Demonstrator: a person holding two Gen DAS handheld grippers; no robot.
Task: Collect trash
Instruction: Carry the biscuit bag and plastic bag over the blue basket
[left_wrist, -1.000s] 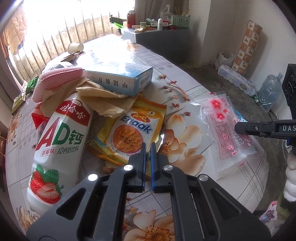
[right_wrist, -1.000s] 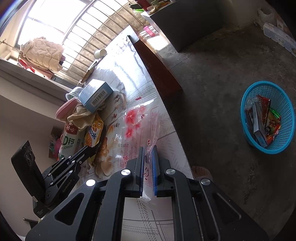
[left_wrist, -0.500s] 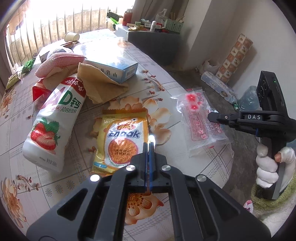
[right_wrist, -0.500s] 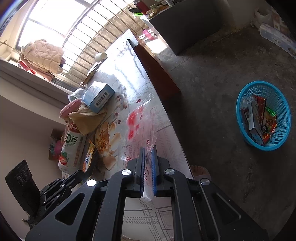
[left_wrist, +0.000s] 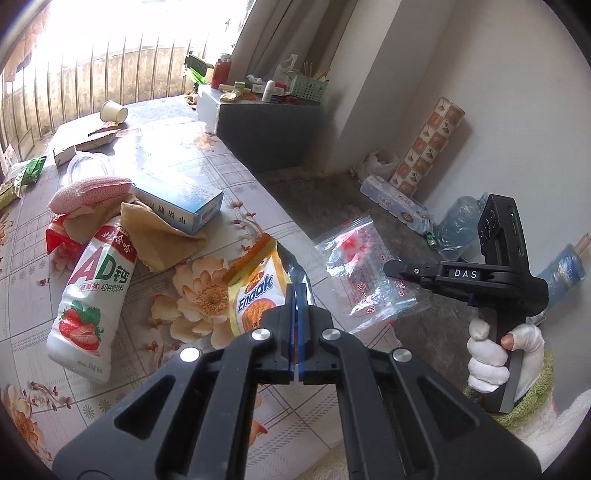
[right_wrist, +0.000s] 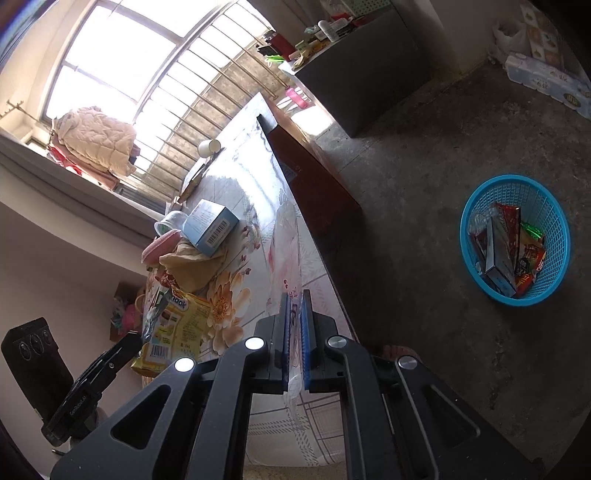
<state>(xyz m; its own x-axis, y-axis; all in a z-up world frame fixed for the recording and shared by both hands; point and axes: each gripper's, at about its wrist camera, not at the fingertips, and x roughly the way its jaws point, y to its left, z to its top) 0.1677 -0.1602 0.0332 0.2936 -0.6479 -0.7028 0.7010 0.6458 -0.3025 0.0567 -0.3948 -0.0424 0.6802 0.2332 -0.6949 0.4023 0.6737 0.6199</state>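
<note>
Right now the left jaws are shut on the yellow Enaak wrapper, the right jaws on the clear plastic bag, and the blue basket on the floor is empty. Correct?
Not quite. The blue basket is not empty: the right wrist view shows several wrappers and a box in it. The rest holds: left gripper on the yellow Enaak wrapper, right gripper on the clear plastic bag.

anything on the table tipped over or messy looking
Yes. The AD drink bottle lies on its side on the table, and a paper cup is tipped over at the far end. A blue box sits crookedly atop crumpled brown paper.
</note>
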